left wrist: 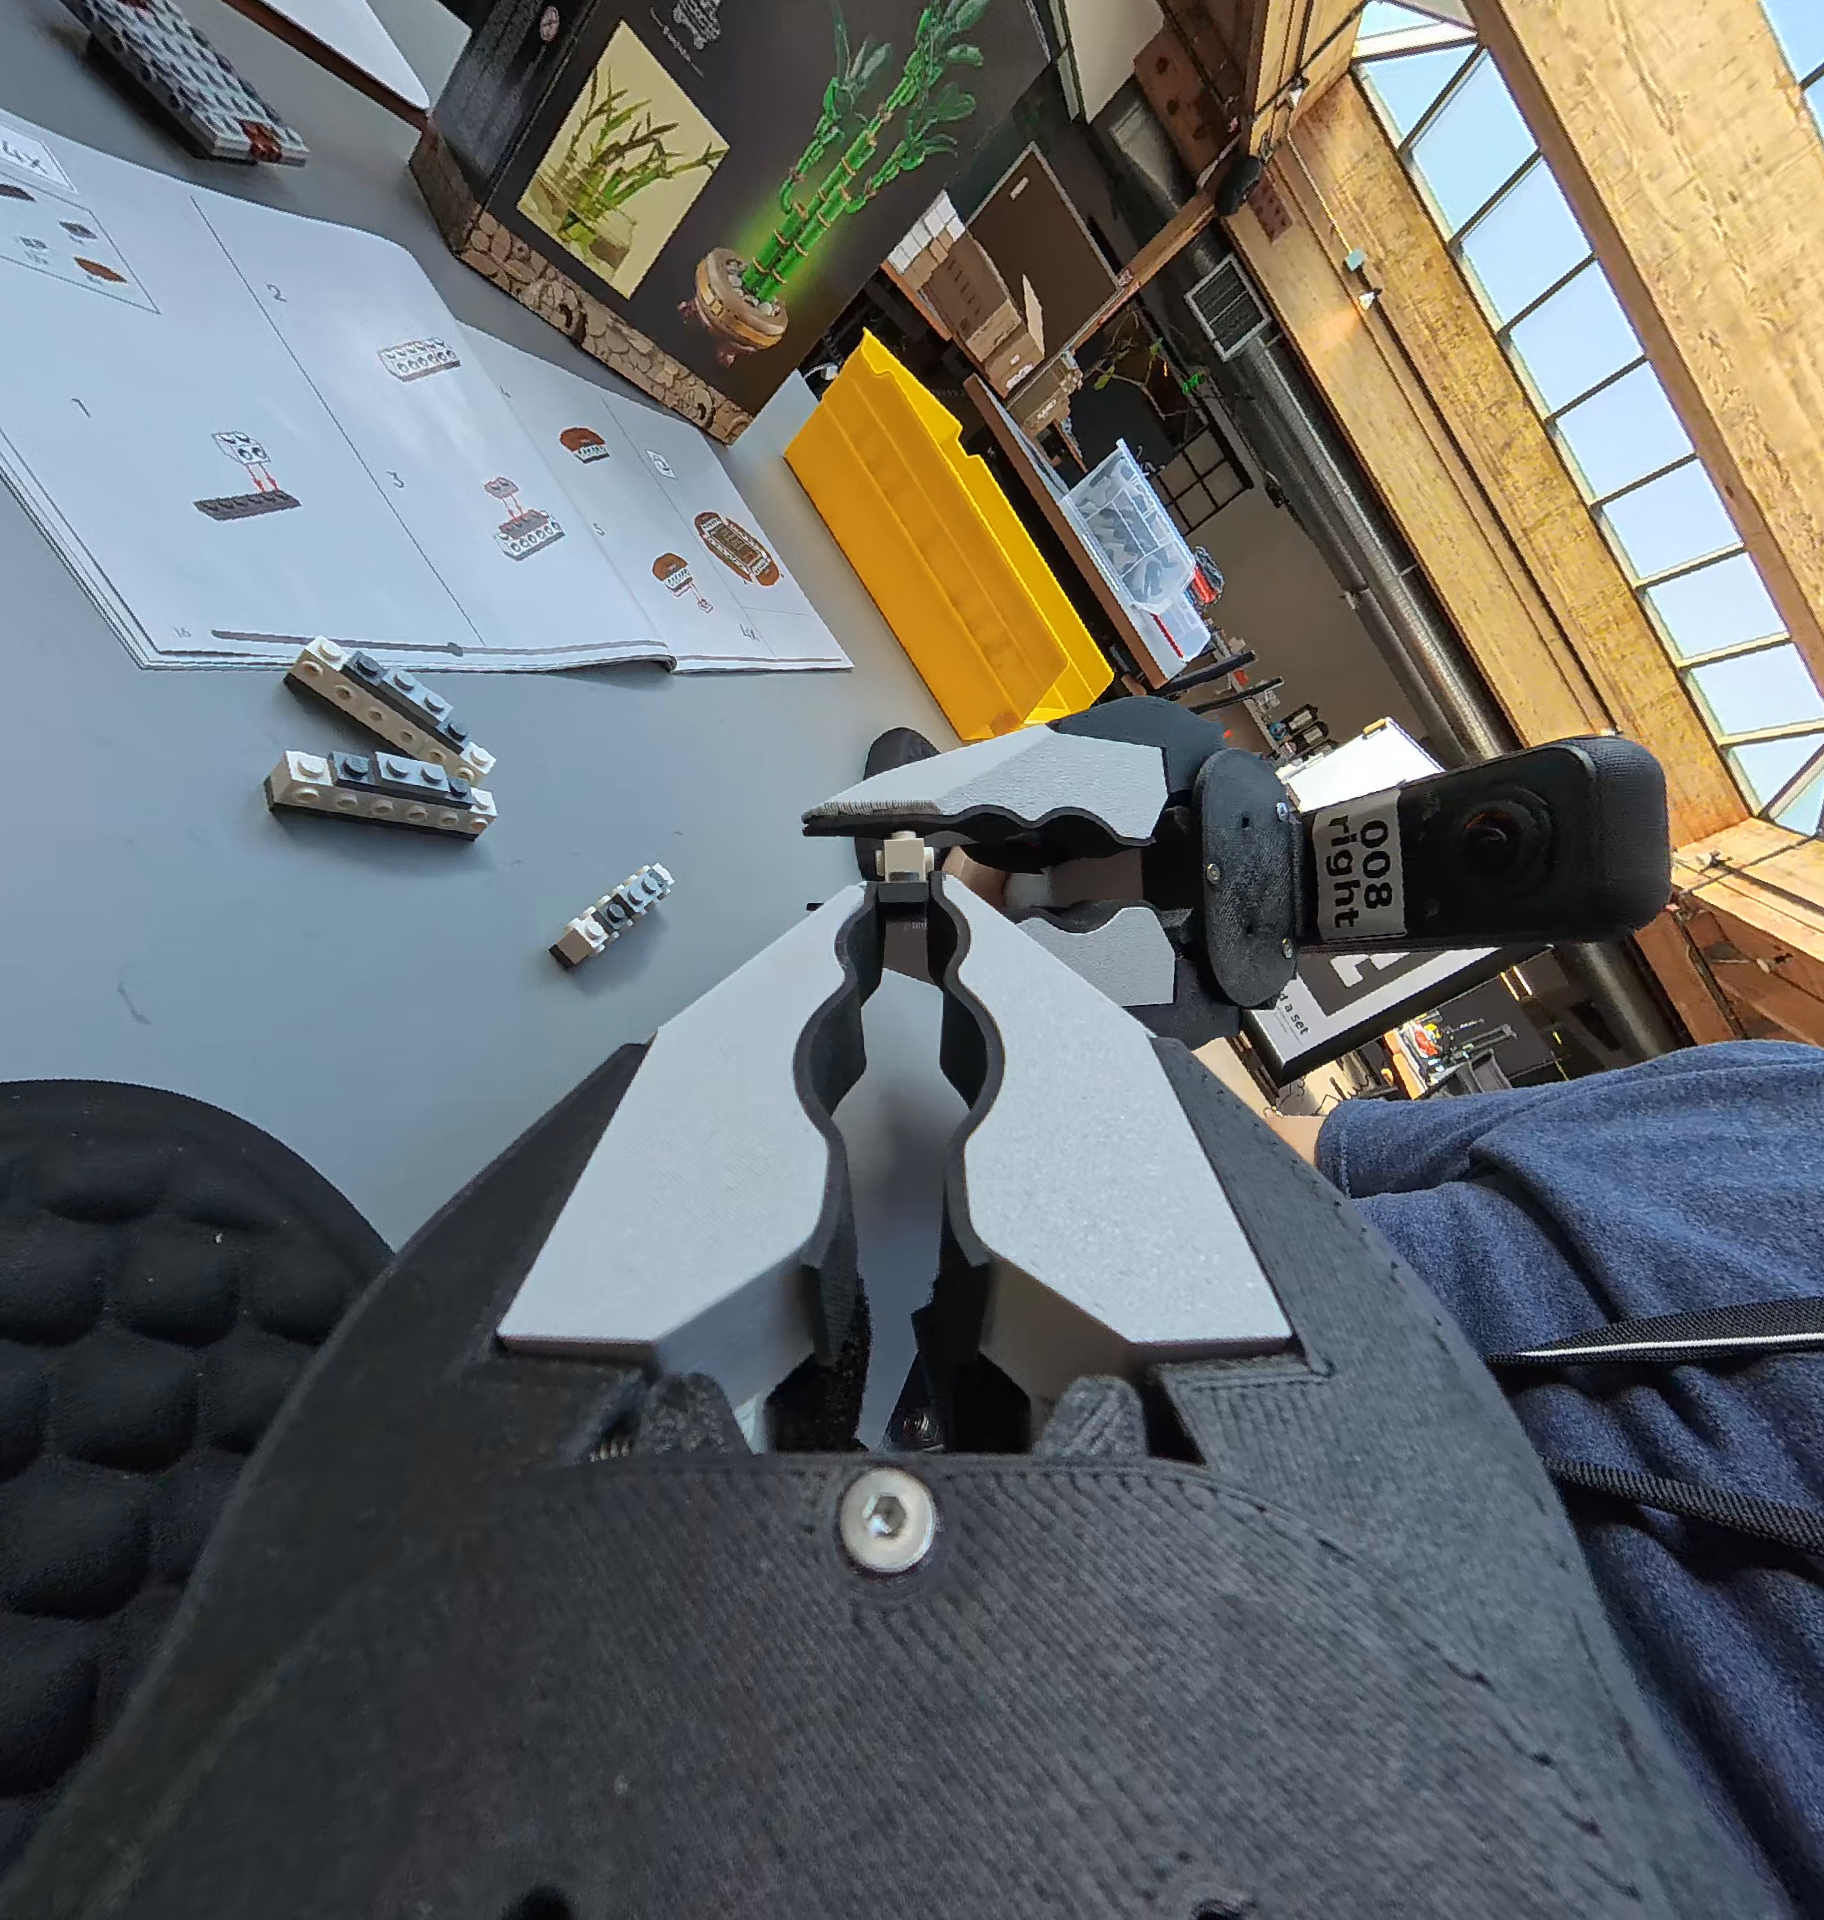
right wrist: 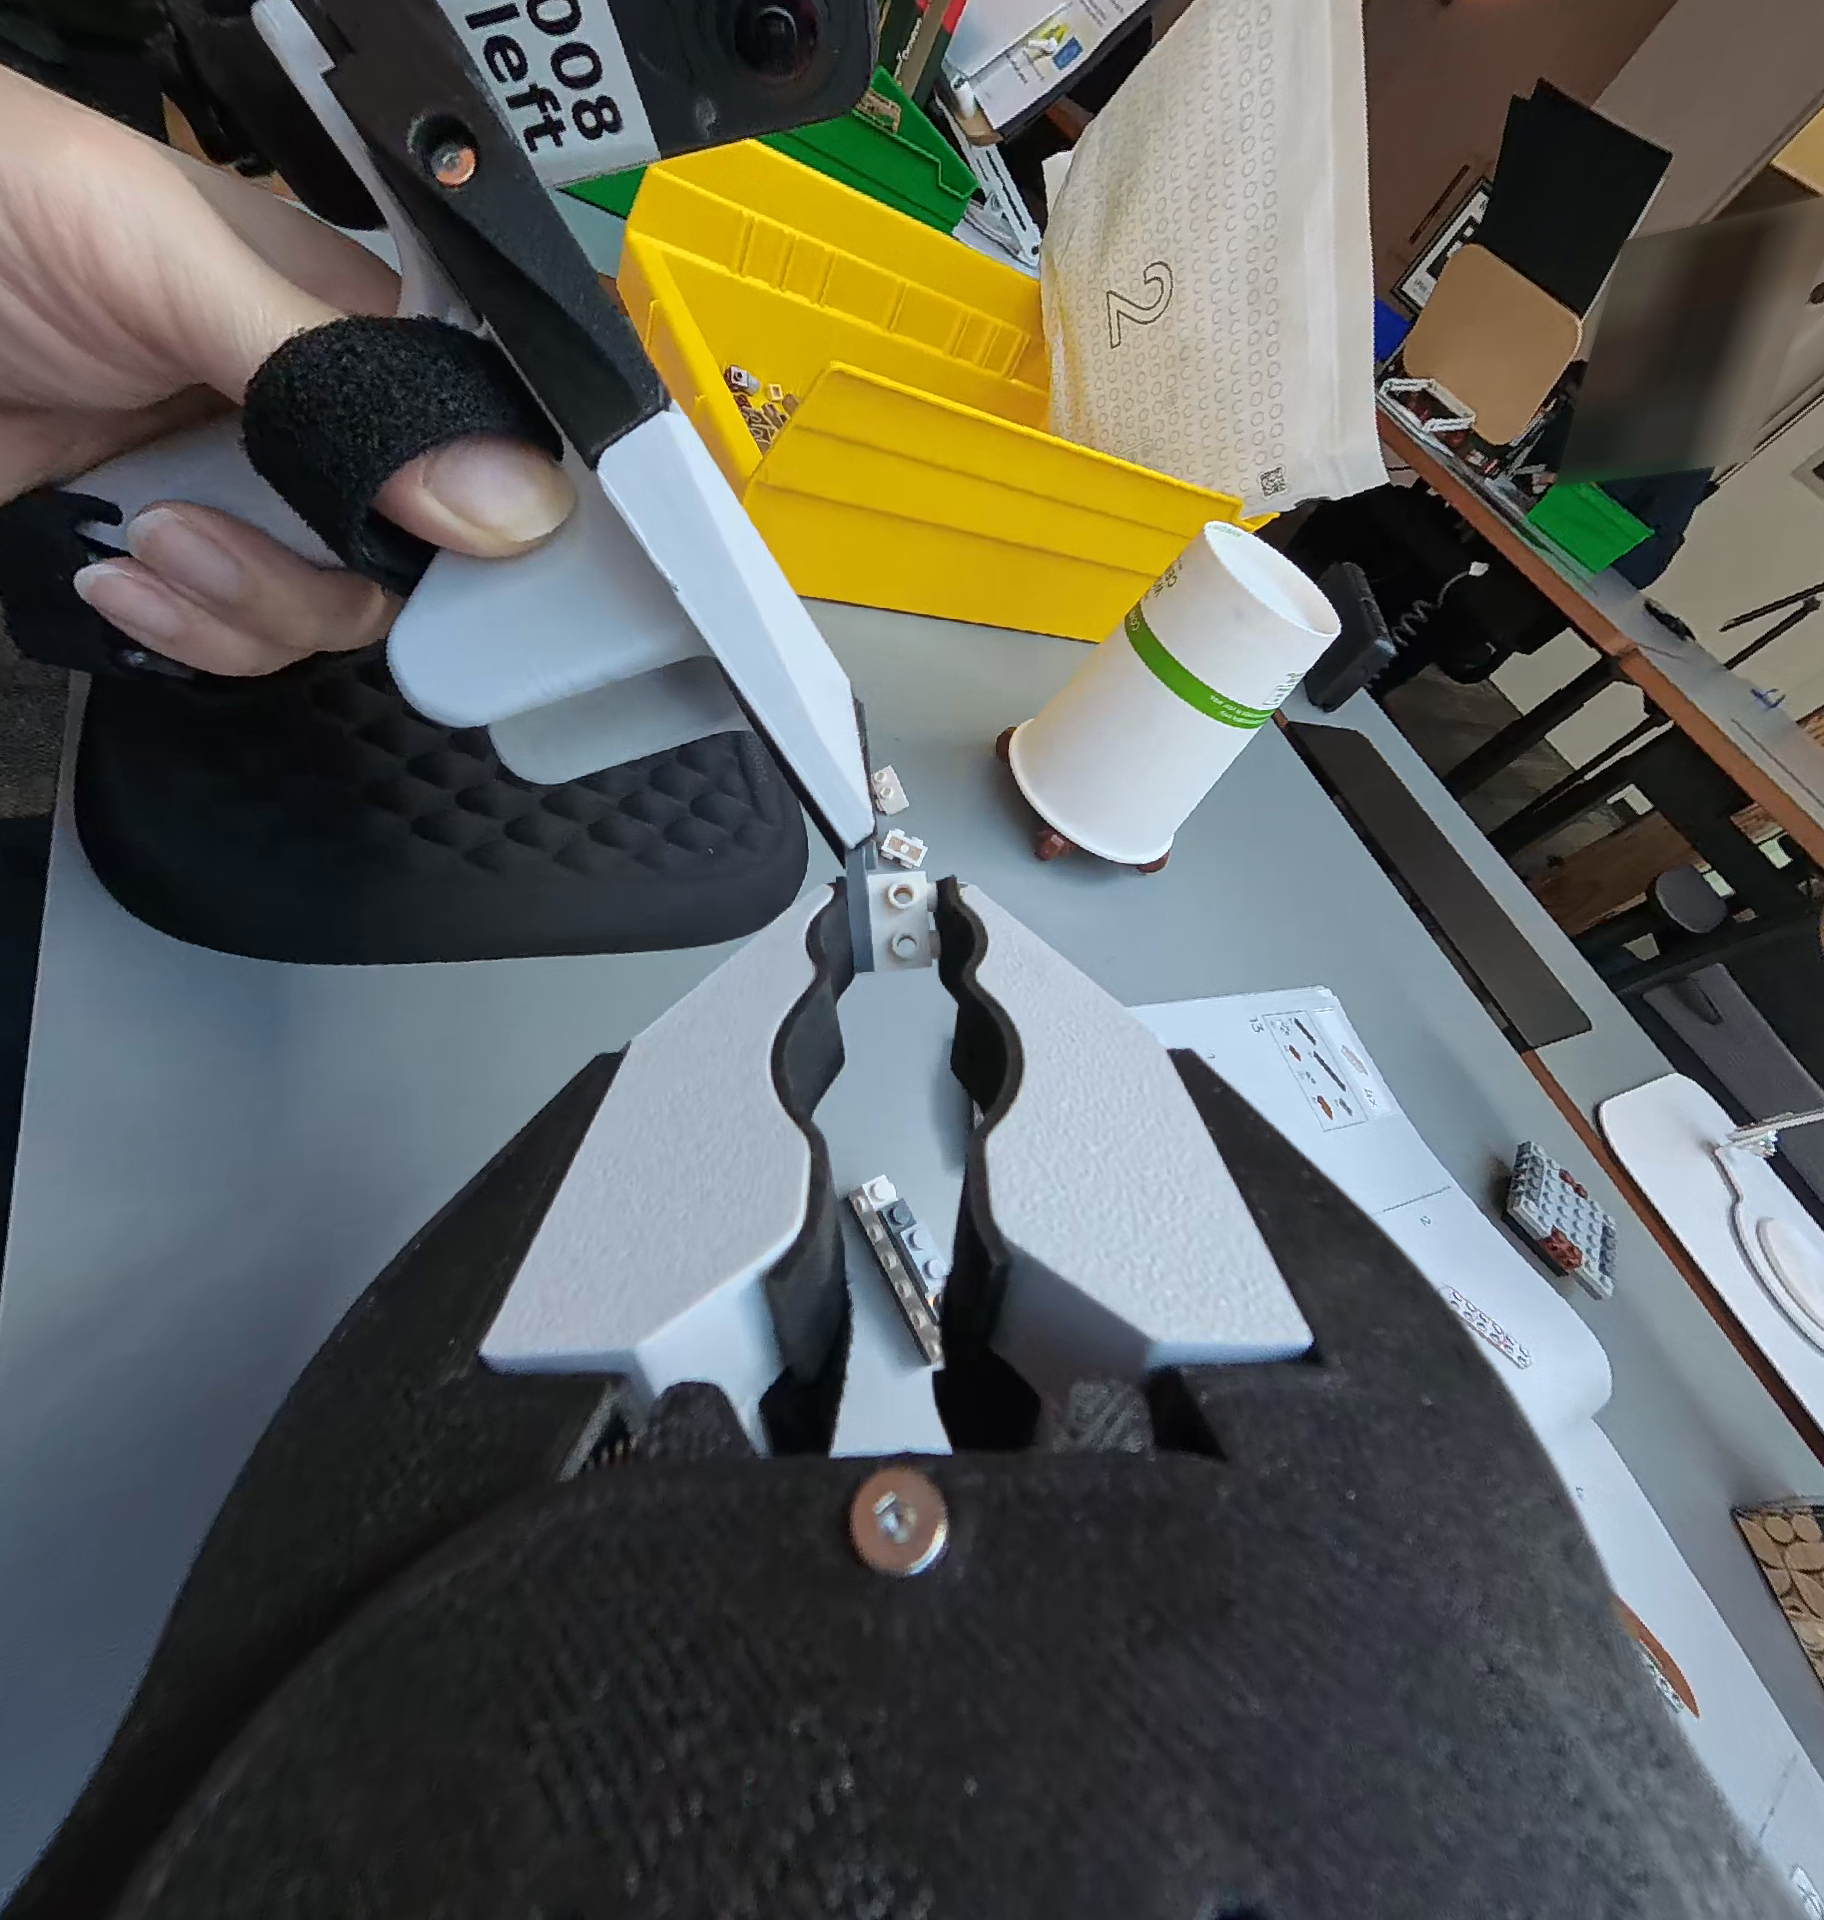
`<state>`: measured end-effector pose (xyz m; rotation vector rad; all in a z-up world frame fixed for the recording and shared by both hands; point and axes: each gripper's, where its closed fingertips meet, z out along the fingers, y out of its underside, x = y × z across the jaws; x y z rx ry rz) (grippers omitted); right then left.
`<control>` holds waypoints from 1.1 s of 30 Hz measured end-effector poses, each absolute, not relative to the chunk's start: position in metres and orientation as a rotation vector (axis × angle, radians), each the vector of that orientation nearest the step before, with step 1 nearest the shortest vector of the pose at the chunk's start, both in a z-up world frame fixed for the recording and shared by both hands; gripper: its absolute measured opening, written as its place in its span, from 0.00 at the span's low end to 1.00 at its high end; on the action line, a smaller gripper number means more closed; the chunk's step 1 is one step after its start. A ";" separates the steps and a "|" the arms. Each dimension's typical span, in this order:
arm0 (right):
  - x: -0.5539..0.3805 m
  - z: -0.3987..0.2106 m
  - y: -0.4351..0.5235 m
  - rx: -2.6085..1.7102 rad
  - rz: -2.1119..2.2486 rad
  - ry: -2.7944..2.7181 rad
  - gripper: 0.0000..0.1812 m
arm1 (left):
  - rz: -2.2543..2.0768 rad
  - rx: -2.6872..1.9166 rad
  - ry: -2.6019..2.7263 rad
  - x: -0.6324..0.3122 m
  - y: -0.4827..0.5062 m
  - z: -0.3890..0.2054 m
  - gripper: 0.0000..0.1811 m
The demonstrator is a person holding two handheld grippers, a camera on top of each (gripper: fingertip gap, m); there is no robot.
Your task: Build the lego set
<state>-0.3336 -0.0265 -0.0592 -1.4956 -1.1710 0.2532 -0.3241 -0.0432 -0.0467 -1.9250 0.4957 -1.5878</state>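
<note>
In the left wrist view my left gripper (left wrist: 900, 902) is shut on a thin dark grey plate (left wrist: 900, 894) at its tips. My right gripper (left wrist: 923, 847) comes in from the right, shut on a small white brick (left wrist: 905, 858) that sits against the plate. In the right wrist view my right gripper (right wrist: 892, 925) pinches the white brick (right wrist: 908, 920), studs facing the camera, with the grey plate (right wrist: 858, 920) pressed on its left side. My left gripper (right wrist: 858, 844) reaches down from the upper left and holds that plate. Both are above the grey table (right wrist: 264, 1091).
Three small white-and-grey assemblies (left wrist: 388, 717) (left wrist: 378, 795) (left wrist: 612, 914) lie by the open instruction booklet (left wrist: 368, 468). The set's box (left wrist: 731, 187) and yellow bins (right wrist: 939, 468) stand behind. An upturned paper cup (right wrist: 1168, 686), loose white pieces (right wrist: 904, 847), a black padded mat (right wrist: 420, 810) and a grey studded assembly (right wrist: 1562, 1231) are nearby. Left and right tips are no more than a few centimetres apart. The grey studded assembly (right wrist: 1562, 1231) is about equally far from each gripper, around 35 cm. Seen from the left wrist view (left wrist: 234, 110) as well.
</note>
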 end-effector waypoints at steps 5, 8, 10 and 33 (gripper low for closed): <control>-0.339 -0.063 -0.029 -1.474 0.258 -1.226 0.08 | -1.574 -1.932 0.594 -0.325 -0.048 -0.048 0.03; -0.339 -0.067 -0.027 -1.471 0.217 -1.247 0.07 | -1.501 -1.943 0.647 -0.323 -0.049 -0.051 0.03; -0.338 -0.067 -0.028 -1.479 0.221 -1.243 0.07 | -1.513 -1.945 0.650 -0.323 -0.050 -0.051 0.03; -0.301 -0.085 -0.026 -1.641 0.681 -1.056 0.20 | -0.269 -1.541 1.788 -0.356 -0.008 -0.060 0.03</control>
